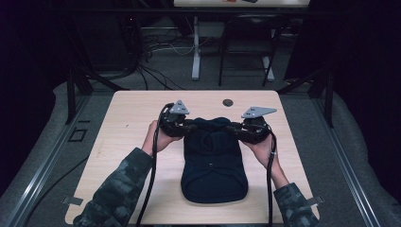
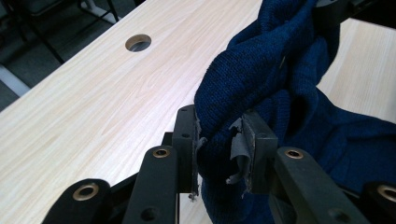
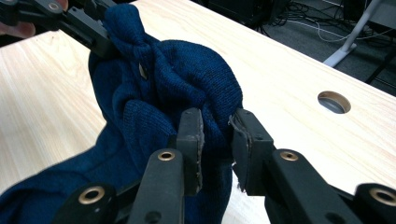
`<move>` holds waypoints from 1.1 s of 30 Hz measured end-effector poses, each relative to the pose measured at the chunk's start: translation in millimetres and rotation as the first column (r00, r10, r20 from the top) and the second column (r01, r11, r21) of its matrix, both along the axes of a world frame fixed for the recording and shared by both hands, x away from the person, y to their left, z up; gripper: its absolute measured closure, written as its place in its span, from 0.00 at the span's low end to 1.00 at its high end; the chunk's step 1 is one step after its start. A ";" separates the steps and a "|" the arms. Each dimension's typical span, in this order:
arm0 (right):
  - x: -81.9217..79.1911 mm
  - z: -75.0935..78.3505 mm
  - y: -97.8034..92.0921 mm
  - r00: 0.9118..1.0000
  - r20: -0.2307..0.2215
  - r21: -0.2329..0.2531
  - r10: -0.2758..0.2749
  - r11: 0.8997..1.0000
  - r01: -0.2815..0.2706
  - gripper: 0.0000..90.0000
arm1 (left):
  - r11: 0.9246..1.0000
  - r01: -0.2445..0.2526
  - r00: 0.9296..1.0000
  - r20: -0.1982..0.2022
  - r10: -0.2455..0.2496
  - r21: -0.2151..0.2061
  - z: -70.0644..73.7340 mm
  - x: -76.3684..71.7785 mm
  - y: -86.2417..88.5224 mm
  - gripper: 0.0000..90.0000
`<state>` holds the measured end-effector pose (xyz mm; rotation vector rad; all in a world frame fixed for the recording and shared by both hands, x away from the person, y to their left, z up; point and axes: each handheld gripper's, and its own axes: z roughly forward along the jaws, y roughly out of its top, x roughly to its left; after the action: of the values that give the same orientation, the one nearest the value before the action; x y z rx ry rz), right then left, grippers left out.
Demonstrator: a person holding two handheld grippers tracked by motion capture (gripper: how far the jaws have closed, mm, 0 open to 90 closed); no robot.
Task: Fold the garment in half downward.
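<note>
A dark blue knitted garment [image 1: 213,165] lies folded in the middle of the light wooden table [image 1: 127,118], its far end bunched and lifted. My left gripper [image 1: 189,126] is shut on the left side of that bunched end, and my right gripper [image 1: 235,127] is shut on the right side. In the left gripper view the jaws [image 2: 219,140] pinch a fold of the knit [image 2: 261,70], with the other gripper [image 2: 331,11] at the top right. In the right gripper view the jaws [image 3: 215,128] clamp the cloth [image 3: 187,70], and the left gripper [image 3: 88,28] holds it farther off.
A round cable hole [image 1: 228,102] sits in the table just beyond the garment, also visible as the hole [image 2: 138,42] and the hole [image 3: 333,101]. Behind the table stand another desk's legs [image 1: 196,52], a chair frame and loose cables on the floor.
</note>
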<state>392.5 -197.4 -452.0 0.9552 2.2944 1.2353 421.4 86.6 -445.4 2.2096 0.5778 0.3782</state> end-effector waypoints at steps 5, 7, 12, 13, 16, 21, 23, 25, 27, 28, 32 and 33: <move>-4.9 -7.3 -1.3 1.000 -0.024 -0.026 0.012 1.000 -0.012 0.79 | 1.000 0.008 1.000 0.021 -0.008 0.022 -5.6 -5.9 -0.7 0.79; -6.9 -11.1 -1.8 0.999 -0.029 -0.034 0.016 0.999 -0.017 0.80 | 1.000 0.011 1.000 0.013 -0.011 0.020 -8.3 -7.4 -1.0 0.78; -10.8 -19.0 -4.6 0.999 -0.039 -0.040 0.012 0.999 -0.013 0.80 | 1.000 0.017 1.000 0.018 -0.018 0.019 -14.2 -13.0 -3.0 0.75; -11.7 -20.6 -5.1 0.999 -0.042 -0.037 0.011 0.999 -0.012 0.80 | 1.000 0.019 1.000 0.018 -0.019 0.017 -15.5 -14.4 -3.1 0.75; -15.6 -23.3 -7.8 0.999 -0.046 -0.043 0.015 0.999 -0.017 0.81 | 1.000 0.026 1.000 0.017 -0.026 0.005 -17.5 -18.6 -3.0 0.74; -22.5 -26.5 -11.2 0.999 -0.049 -0.048 0.020 0.999 -0.023 0.82 | 0.999 0.042 0.999 0.012 -0.042 -0.013 -20.5 -23.6 -2.6 0.75; -25.1 -27.7 -11.7 0.999 -0.045 -0.048 0.024 0.999 -0.026 0.84 | 0.999 0.046 0.999 0.010 -0.046 -0.014 -21.3 -25.1 -2.8 0.75; -27.1 -28.7 -12.2 0.998 -0.046 -0.054 0.030 0.998 -0.032 0.85 | 0.999 0.050 0.999 0.004 -0.050 -0.018 -22.1 -26.7 -2.8 0.75; -29.0 -29.7 -12.4 0.998 -0.045 -0.055 0.033 0.998 -0.035 0.85 | 0.998 0.054 0.999 0.007 -0.054 -0.025 -22.4 -28.8 -2.8 0.75; -30.0 -29.9 -12.7 0.998 -0.045 -0.055 0.033 0.998 -0.035 0.86 | 0.998 0.058 0.998 0.007 -0.058 -0.021 -22.5 -29.7 -2.7 0.75; -36.4 -30.7 -12.5 0.999 -0.023 -0.061 0.038 0.997 -0.039 0.87 | 0.998 0.046 0.999 0.013 -0.045 -0.034 -23.6 -34.5 -1.6 0.76; -38.2 -31.4 -11.9 0.999 -0.024 -0.058 0.041 0.997 -0.042 0.87 | 0.998 0.045 0.999 0.015 -0.045 -0.035 -24.1 -35.5 -1.5 0.76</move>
<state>354.3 -209.3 -483.4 0.9099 2.3656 1.1728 385.9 85.1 -469.5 2.1801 0.5222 0.3573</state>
